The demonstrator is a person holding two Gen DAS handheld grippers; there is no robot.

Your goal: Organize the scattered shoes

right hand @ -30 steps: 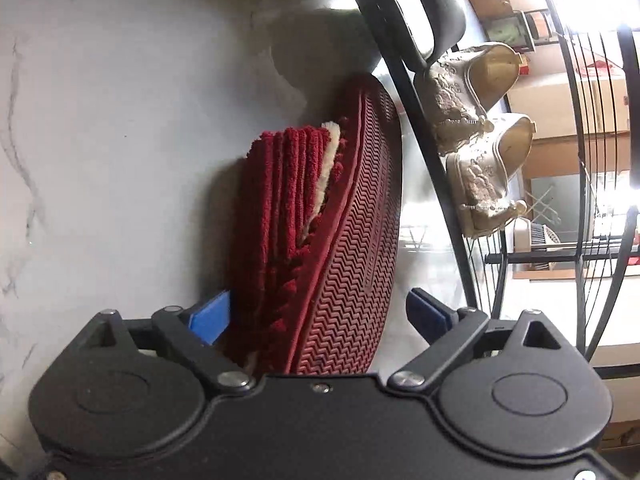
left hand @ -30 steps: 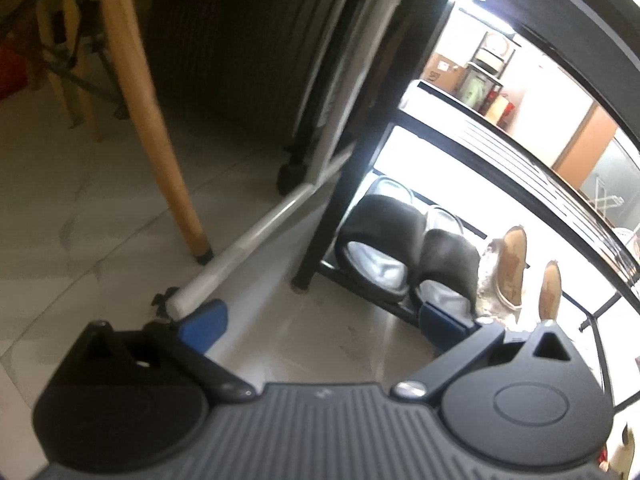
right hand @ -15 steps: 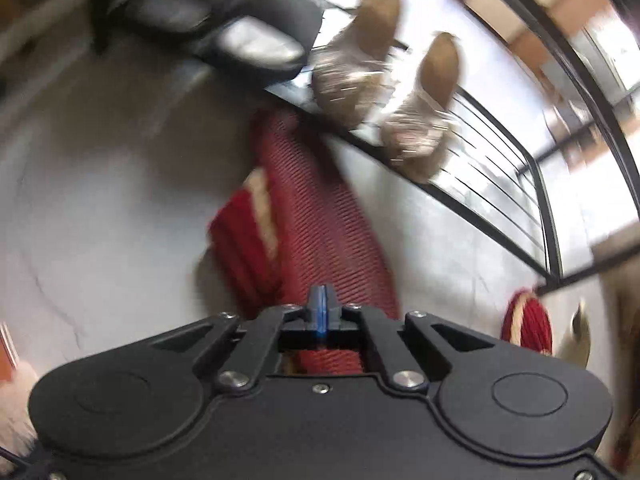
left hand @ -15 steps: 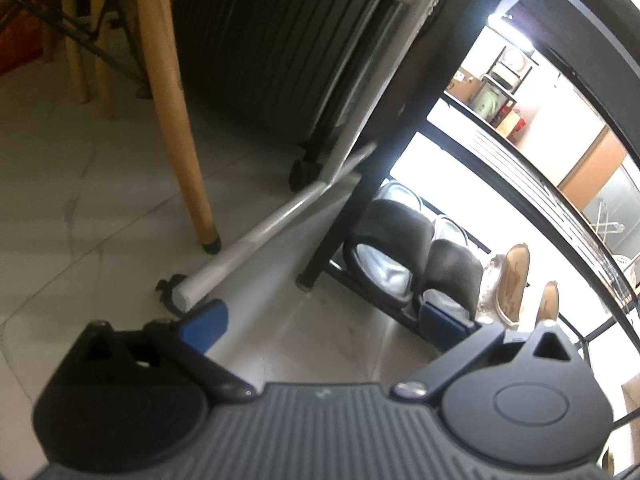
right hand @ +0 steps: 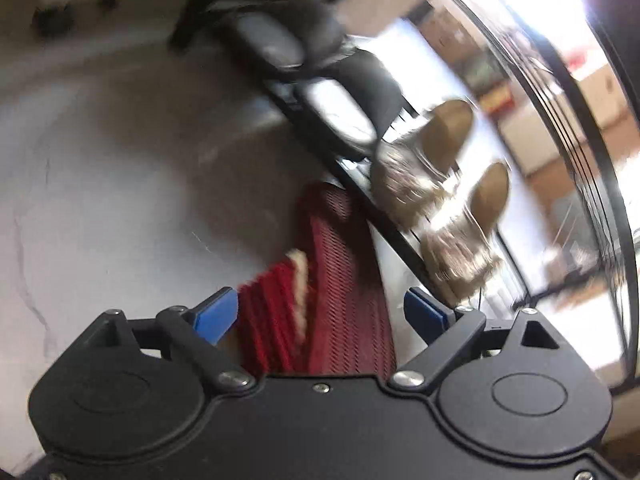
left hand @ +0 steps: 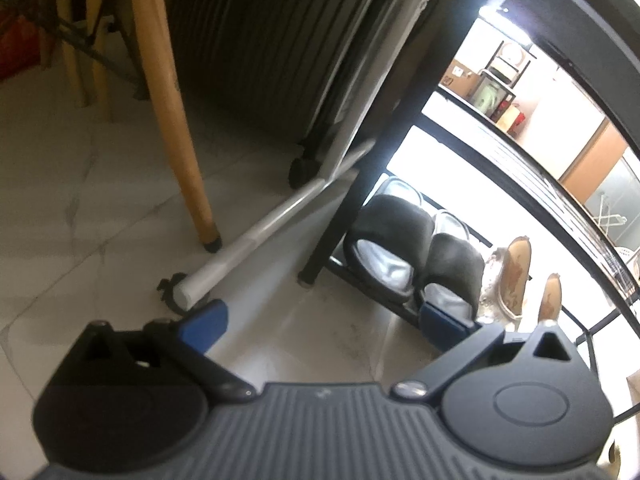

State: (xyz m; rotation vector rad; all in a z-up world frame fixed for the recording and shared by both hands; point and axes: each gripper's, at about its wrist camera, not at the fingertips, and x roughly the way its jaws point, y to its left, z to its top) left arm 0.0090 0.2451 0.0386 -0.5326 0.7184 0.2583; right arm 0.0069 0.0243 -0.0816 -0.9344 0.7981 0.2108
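A red fuzzy slipper (right hand: 340, 292) lies on its side on the floor against the black shoe rack (right hand: 352, 176), ribbed sole up. My right gripper (right hand: 320, 314) is open, its blue fingers on either side of the slipper's near end, not closed on it. The right wrist view is blurred. On the rack's lowest shelf sit a pair of black slippers (left hand: 394, 248) (right hand: 280, 36) and a pair of beige sandals (left hand: 516, 276) (right hand: 432, 164). My left gripper (left hand: 324, 322) is open and empty above the floor in front of the rack's left leg.
A wooden chair leg (left hand: 176, 120) stands at the left. A white tube frame on castors (left hand: 272, 220) with a dark cover runs beside the rack's corner post (left hand: 360, 184). Pale marble floor (left hand: 80, 220) lies in front.
My right gripper, shut half a second ago, has opened and now straddles the red slipper; its view has swung and blurred. My left gripper has drifted slightly, still open.
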